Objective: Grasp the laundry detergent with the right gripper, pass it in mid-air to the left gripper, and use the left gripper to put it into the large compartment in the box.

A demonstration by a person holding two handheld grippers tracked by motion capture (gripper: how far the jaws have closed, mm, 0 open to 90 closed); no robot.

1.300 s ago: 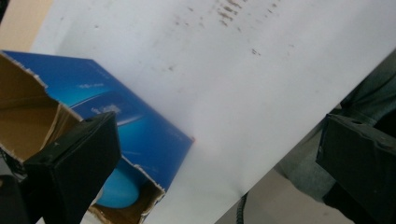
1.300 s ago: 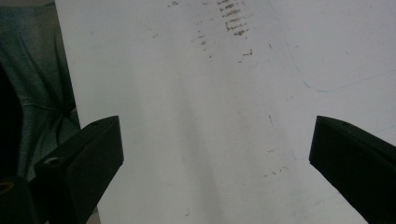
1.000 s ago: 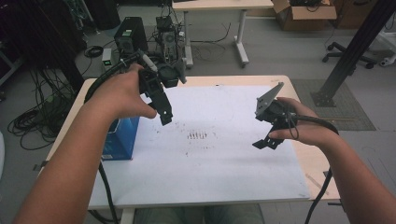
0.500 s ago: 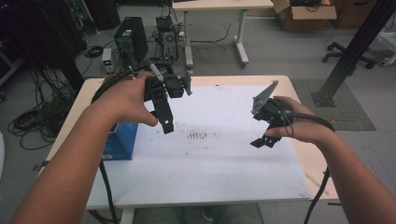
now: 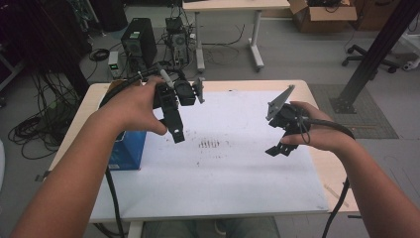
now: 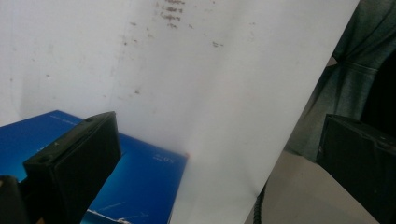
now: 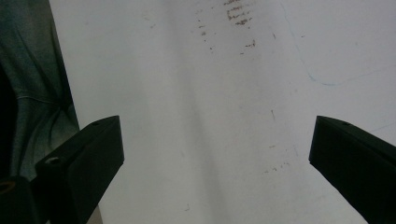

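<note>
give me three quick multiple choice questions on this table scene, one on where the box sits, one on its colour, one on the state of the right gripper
1. Where does the box sit on the table?
A. near its left edge
B. near its right edge
C. at its far middle

2. What colour is the box?
A. red
B. blue
C. yellow

3. How do the jaws of the right gripper stand?
A. shut on the box
B. shut on nothing
C. wide apart, nothing between them

Answers: 1 A, the high view shows it by the left edge under the left forearm. 2 B, its faces are blue in the high and left gripper views. 3 C, the right gripper view shows bare white sheet between the jaws.
</note>
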